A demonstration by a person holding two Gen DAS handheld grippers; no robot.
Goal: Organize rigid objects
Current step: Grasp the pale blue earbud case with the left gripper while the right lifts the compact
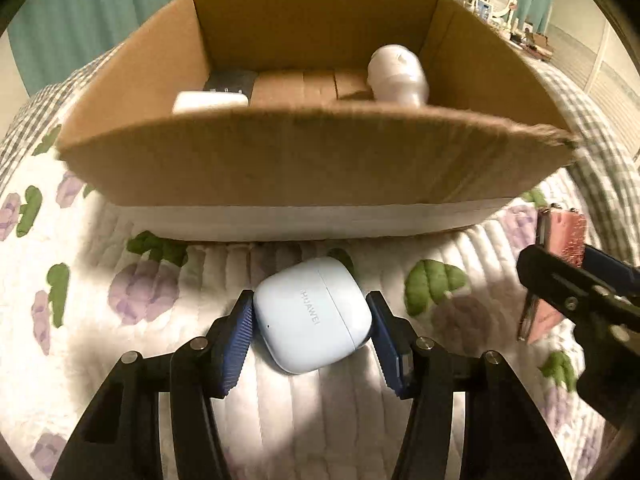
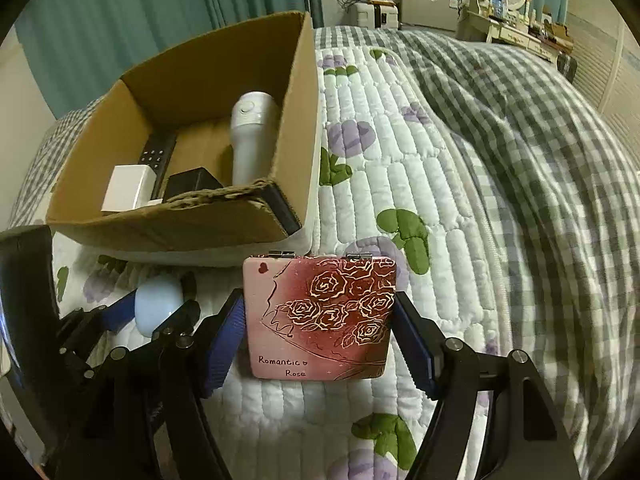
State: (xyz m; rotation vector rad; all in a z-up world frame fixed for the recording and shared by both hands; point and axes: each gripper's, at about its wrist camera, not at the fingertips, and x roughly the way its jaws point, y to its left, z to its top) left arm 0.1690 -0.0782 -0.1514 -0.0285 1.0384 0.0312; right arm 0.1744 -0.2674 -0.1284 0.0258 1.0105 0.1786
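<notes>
The cardboard box [image 1: 304, 160] wall is hiding much of its contents, while the left gripper [image 1: 310, 316] is clamping a pale-blue earbud case [image 1: 316, 314] and the right gripper [image 2: 320, 320] a rose-printed compact [image 2: 320, 320].

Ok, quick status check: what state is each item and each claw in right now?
Left claw: shut on the earbud case.
Earbud case: lid closed, held above the quilt.
Right claw: shut on the compact mirror.
Compact mirror: closed, held flat.
Cardboard box: open-topped, upright on the bed.
White handheld device: lying in the box.
Remote control: in the box.
White charger: in the box.
</notes>
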